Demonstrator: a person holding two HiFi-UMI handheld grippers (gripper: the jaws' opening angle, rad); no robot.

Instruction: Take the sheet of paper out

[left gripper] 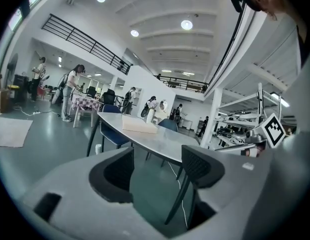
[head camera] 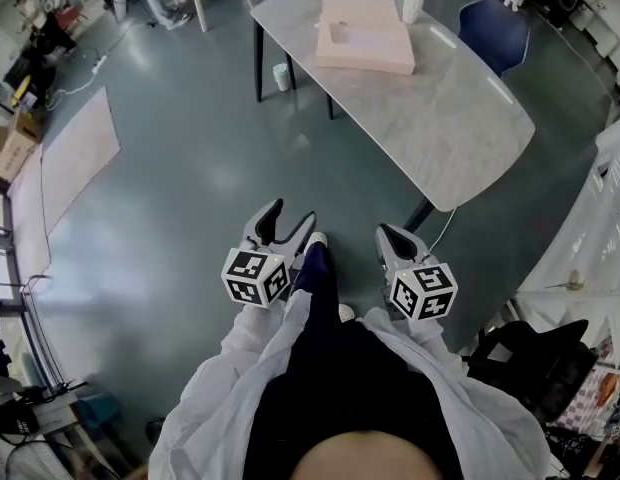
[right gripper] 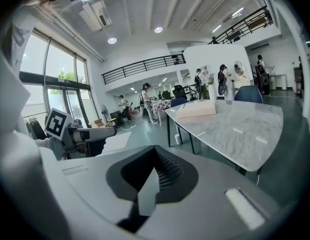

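Note:
A flat pink box (head camera: 365, 33) lies at the far end of the white marble table (head camera: 460, 128); it also shows as a pale box (left gripper: 139, 124) in the left gripper view and as a box (right gripper: 196, 109) in the right gripper view. No loose sheet of paper can be made out. Both grippers hang close to the person's body, well short of the table. My left gripper (head camera: 293, 215) is open, with only floor between its jaws (left gripper: 157, 171). My right gripper (head camera: 387, 233) is shut on nothing (right gripper: 157, 171).
A white bottle (head camera: 414, 0) stands beside the box. Blue chairs (head camera: 495, 30) sit at the table's far side. A white cup (head camera: 281, 76) stands on the floor by a table leg. A pale mat (head camera: 78, 153) lies at left. People stand far off.

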